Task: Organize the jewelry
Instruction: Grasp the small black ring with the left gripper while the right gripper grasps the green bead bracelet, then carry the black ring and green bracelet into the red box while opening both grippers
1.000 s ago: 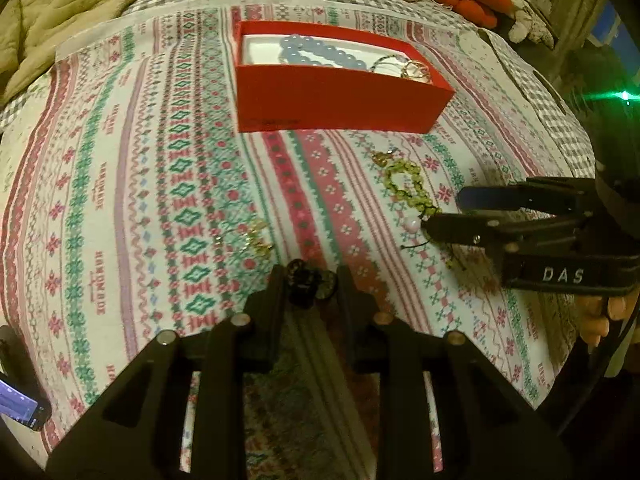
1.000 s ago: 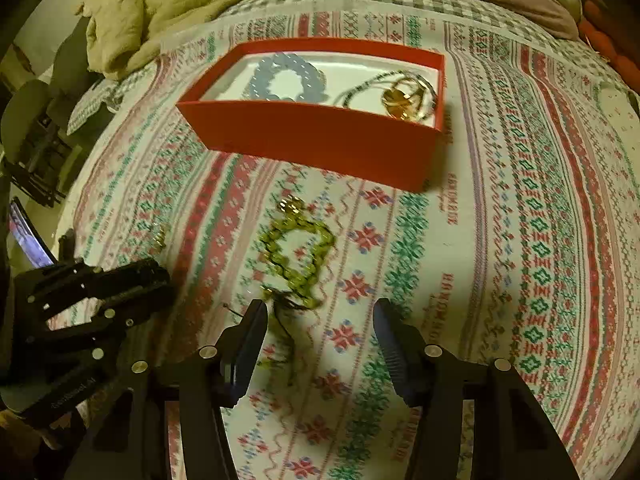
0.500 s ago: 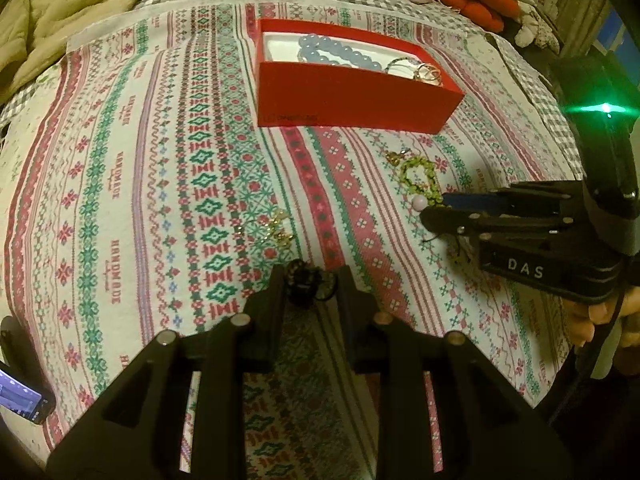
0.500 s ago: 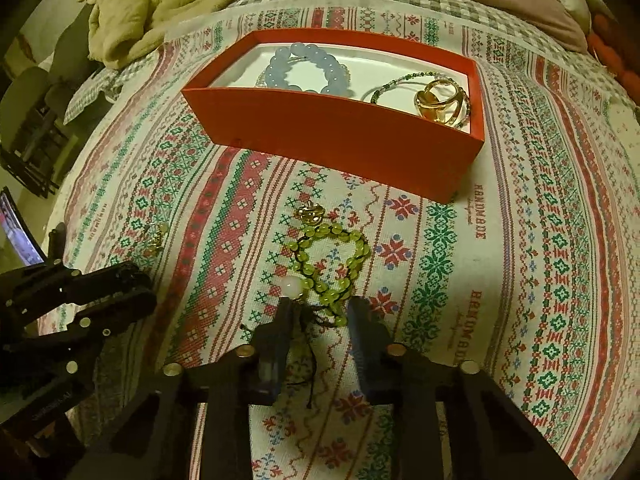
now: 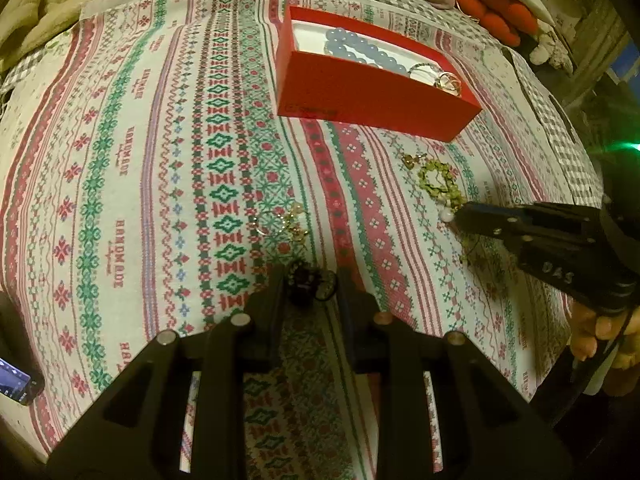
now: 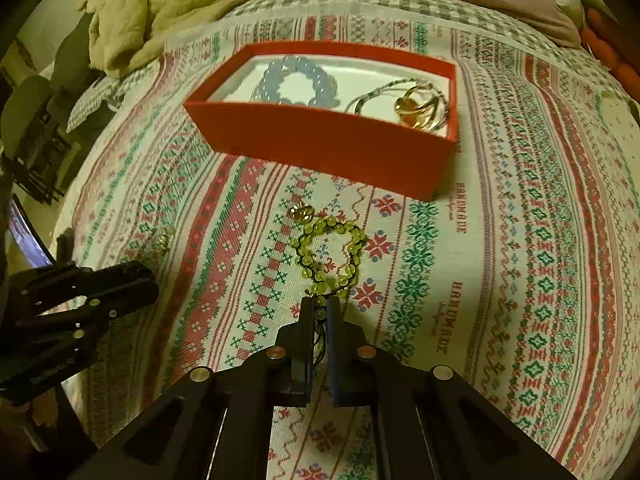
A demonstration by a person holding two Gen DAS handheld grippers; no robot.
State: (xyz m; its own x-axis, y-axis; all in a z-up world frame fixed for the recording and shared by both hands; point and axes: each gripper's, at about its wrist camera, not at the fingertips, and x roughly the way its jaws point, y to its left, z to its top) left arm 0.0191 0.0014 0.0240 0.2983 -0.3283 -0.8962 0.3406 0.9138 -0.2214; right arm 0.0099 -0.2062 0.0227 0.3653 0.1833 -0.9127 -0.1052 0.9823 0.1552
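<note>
A: Any writing you can read? The woven cloth [image 6: 500,240] on the bed has "HANDMADE" repeated along its stripes, and the right gripper's body shows "DAS" in the left wrist view.

B: Got both. Now the right gripper [image 6: 319,308]: its fingers are drawn narrow, pinched on the near end of the green bead bracelet [image 6: 330,254], right where the dark cord knots. The rest of the loop lies on the cloth at twelve o'clock from the fingertips.

A: And just past the loop, at eleven o'clock, a small gold ring [image 6: 302,213] sits on the cloth, apart from the beads.

B: The red box [image 6: 332,148] is further up at twelve, open. A blue bead bracelet [image 6: 298,86] is inside on the left, a gold pendant on a chain [image 6: 414,108] on the right.

A: Left gripper [image 5: 310,280] now: fingers narrow too, closed on a small dark piece of jewelry [image 5: 306,278]. I cannot tell exactly what it is.

B: Just beyond it at twelve o'clock, a small gold tangle [image 5: 294,222] lies loose on the cloth. The box is at one o'clock from there, well apart.

A: A phone [image 5: 16,386] with a lit screen sits at the cloth's edge, eight o'clock.
</note>
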